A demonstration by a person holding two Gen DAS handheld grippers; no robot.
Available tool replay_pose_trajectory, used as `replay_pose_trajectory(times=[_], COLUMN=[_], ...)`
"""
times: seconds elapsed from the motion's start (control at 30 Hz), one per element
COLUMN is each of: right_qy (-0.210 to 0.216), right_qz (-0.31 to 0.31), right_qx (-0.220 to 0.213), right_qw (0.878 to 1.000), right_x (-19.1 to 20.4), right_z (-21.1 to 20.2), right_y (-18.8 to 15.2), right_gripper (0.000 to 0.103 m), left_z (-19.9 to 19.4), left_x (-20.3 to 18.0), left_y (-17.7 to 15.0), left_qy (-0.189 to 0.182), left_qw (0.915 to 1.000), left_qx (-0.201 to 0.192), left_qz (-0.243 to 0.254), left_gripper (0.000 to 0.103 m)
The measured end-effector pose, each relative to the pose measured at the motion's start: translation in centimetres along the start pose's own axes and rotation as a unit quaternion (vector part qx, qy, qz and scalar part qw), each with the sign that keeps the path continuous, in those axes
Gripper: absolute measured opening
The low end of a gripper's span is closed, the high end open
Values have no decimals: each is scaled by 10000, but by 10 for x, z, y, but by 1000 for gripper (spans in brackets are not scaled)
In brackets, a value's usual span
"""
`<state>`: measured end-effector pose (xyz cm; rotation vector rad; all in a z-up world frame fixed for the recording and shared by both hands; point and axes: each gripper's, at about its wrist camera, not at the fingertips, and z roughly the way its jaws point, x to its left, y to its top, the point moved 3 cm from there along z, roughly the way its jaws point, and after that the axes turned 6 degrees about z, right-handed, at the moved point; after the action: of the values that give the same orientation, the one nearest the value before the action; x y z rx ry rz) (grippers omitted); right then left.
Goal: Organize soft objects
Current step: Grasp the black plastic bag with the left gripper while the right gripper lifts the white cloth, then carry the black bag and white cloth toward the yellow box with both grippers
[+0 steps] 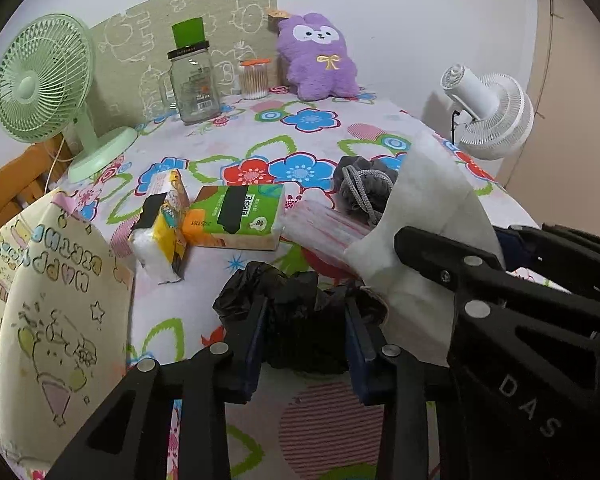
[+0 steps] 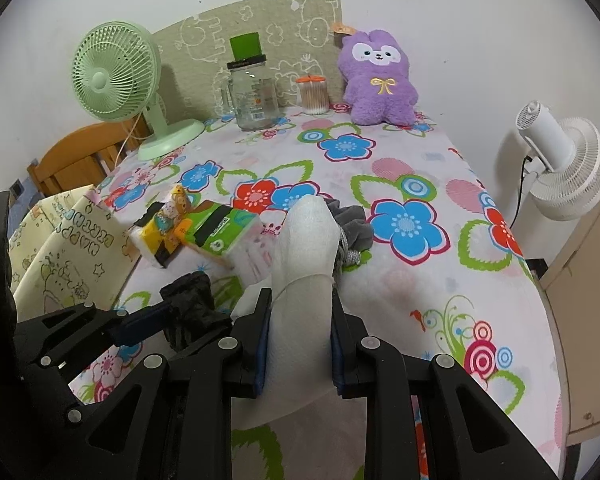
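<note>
My left gripper (image 1: 305, 336) is shut on a crumpled black plastic bag (image 1: 300, 312), low over the table; it also shows in the right wrist view (image 2: 192, 304). My right gripper (image 2: 298, 344) is shut on a white sock (image 2: 306, 248) and holds it upright; the sock shows in the left wrist view (image 1: 424, 208). Behind lie a grey bath pouf (image 1: 364, 184), a pack with pink stripes (image 1: 324, 228), a green tissue pack (image 1: 236, 216) and a yellow tissue pack (image 1: 164, 224). A purple plush toy (image 1: 318, 56) sits at the back.
A cream gift bag (image 1: 52, 312) stands open at the left table edge. A green fan (image 1: 44, 92), a glass jar (image 1: 194, 80) and a cotton swab jar (image 1: 254, 78) stand at the back. A white fan (image 1: 488, 116) stands off the right edge.
</note>
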<state>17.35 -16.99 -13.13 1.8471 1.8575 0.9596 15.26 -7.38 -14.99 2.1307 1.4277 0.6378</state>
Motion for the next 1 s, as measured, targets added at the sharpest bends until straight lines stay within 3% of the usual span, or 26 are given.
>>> replay_pose_trajectory(times=[1.0], right_qy=[-178], right_qz=[101], right_qx=[-679], right_qw=[9975], right_x=[15], right_z=[-105], right_y=[-19], right_gripper=[27], left_z=[-103], left_x=[-25], left_y=[-6], left_qy=[92], left_qw=[9968], left_qx=[-788], left_qz=[15], left_gripper=[35])
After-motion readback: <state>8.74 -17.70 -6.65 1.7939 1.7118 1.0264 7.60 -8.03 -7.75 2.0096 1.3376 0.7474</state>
